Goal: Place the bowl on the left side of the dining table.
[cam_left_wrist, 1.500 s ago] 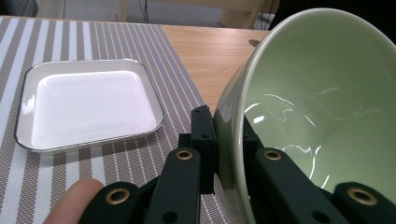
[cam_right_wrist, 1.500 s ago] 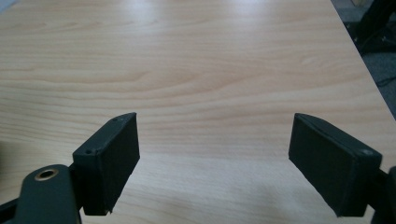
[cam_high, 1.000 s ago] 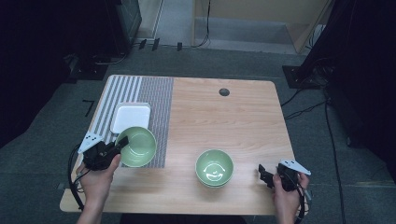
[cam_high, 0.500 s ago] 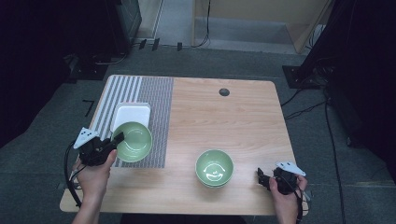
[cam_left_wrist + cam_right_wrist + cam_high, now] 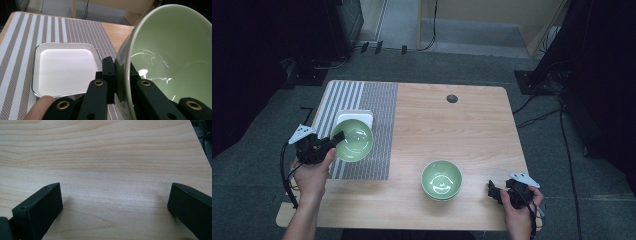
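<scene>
Left tool (image 5: 332, 142) pinches the rim of a green bowl (image 5: 353, 140), held tilted over the white tray (image 5: 354, 115) on the striped mat (image 5: 377, 125). Second bowl (image 5: 441, 180) sits on the worktop (image 5: 452, 130). Right tool (image 5: 493, 189): jaws have just been opening, spread wide, nothing between.

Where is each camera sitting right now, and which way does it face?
High view: above the person's side, looking down on the table; forearms, left gripper, right gripper.
Left gripper view: on the left gripper, fingers clamping the green bowl, white tray beyond.
Right gripper view: along open fingers at bare wood.
Shared: bowl and tray, high and left views.
</scene>
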Demonstrator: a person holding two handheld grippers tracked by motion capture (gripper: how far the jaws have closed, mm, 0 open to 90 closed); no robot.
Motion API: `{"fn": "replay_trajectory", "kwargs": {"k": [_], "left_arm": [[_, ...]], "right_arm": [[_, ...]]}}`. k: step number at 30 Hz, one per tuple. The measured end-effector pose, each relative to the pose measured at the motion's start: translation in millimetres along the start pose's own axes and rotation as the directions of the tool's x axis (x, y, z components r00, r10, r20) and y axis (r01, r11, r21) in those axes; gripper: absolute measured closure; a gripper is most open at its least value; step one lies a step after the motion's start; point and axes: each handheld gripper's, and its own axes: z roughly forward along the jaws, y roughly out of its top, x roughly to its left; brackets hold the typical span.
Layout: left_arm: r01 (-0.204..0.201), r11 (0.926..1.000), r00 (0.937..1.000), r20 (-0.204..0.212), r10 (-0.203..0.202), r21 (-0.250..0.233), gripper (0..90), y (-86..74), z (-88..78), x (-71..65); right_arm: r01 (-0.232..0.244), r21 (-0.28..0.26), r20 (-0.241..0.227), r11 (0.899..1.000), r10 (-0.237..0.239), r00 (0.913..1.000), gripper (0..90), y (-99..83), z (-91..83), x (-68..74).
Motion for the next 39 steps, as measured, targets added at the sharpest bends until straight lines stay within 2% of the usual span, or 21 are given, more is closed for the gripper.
{"fn": "replay_trajectory", "kwargs": {"k": [8,16,20,22,28,35,39], "left_arm": [[0.013,0.9998,0.9997,-0.023,-0.013,0.015,84.3,7.0,13.4,10.1],[0.028,0.9993,0.999,-0.036,-0.027,0.026,84.3,8.4,25.6,14.2],[0.014,0.9994,0.9978,-0.065,-0.012,0.03,84.3,8.9,31.1,14.6],[0.029,0.9991,0.997,-0.072,-0.027,0.031,84.3,8.2,36.5,17.7],[0.036,0.9981,0.9955,-0.089,-0.031,0.05,84.3,6.5,45.0,22.6],[0.079,0.9953,0.9896,-0.125,-0.071,0.056,84.3,7.8,57.3,36.8],[0.081,0.994,0.9874,-0.142,-0.07,0.074,84.3,7.6,63.6,40.4]], "right_arm": [[0.002,0.0,0.0,1.0,-0.002,1.0,0.0,0.0,0.0,-0.2],[0.002,0.0,0.0,1.0,-0.002,1.0,0.0,0.0,0.0,-0.1],[0.001,0.0,0.0,1.0,-0.001,1.0,0.0,0.0,0.0,-0.1],[0.002,0.0,0.0,1.0,-0.002,1.0,0.0,0.0,0.0,-0.1],[0.002,0.0,0.001,1.0,-0.002,1.0,0.0,0.0,0.0,-0.2],[0.001,0.0,0.0,1.0,-0.001,1.0,0.0,0.0,0.0,-0.1],[0.001,0.0,0.0,1.0,-0.001,1.0,0.0,0.0,0.0,-0.1]]}}
